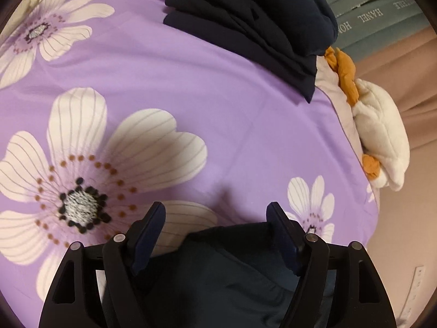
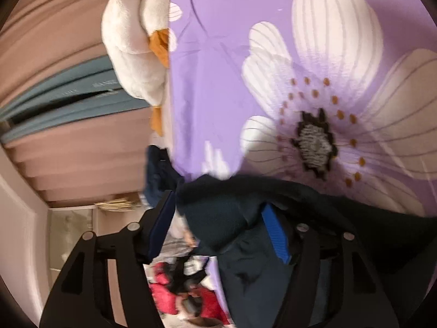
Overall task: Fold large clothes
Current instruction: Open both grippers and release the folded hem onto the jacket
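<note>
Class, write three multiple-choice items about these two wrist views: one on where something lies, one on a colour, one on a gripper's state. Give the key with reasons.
1. Where is the folded dark pile?
A. on the floor
B. on the bedspread's far end
C. in the left gripper

2. What is the bedspread's ground colour?
A. purple
B. green
C. red

3. How is the left gripper?
A. shut on the plush duck
B. shut on nothing
C. open

Key: B, the pile rests on the bedspread far from the gripper, near the plush duck; A, purple cloth with white flowers; C, a wide gap shows between its fingers, with a dark garment below them.
</note>
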Tool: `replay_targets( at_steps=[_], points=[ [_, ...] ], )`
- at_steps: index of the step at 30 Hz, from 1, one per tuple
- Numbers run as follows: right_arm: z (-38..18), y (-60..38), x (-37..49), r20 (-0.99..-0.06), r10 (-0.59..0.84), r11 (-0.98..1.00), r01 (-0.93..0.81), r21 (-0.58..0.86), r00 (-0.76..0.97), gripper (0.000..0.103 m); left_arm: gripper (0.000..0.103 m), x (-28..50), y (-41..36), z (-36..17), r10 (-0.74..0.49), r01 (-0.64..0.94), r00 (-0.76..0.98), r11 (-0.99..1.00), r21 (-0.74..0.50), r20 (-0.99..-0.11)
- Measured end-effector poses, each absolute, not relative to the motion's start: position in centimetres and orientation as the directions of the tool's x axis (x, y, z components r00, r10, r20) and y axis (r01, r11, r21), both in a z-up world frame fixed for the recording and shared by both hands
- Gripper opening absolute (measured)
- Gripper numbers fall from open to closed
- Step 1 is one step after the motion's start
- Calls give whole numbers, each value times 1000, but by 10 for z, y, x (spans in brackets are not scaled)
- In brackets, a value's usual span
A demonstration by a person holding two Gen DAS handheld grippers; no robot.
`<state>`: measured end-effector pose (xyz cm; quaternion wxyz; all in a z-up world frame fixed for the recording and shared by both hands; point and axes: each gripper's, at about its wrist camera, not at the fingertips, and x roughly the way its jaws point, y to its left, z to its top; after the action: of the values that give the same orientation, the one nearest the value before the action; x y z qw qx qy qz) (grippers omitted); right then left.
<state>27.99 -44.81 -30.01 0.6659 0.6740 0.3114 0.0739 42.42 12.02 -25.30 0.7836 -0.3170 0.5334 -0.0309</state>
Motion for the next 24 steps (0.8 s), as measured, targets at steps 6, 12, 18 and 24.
replay_targets(
  at_steps=[6,12,18,24],
  points=[
    [-275,-478,257,-198,368,12,209,978,909,78,76,424,126,-241,-274,-275,472,857,-436,-838],
    [-247,-446,266,-394,446,382,228,896,804,78,76,421,154,-238,-237,-314,496,847,-428,-835],
    [-225,-362,292,-611,437,785,51,617,660,77,76,388,120,-243,-299,-129,450,911,-393,-842],
    [-217,-270,326,-696,396,918,-240,315,600,75,76,351,60,-245,-399,125,396,916,-382,-827]
  ],
)
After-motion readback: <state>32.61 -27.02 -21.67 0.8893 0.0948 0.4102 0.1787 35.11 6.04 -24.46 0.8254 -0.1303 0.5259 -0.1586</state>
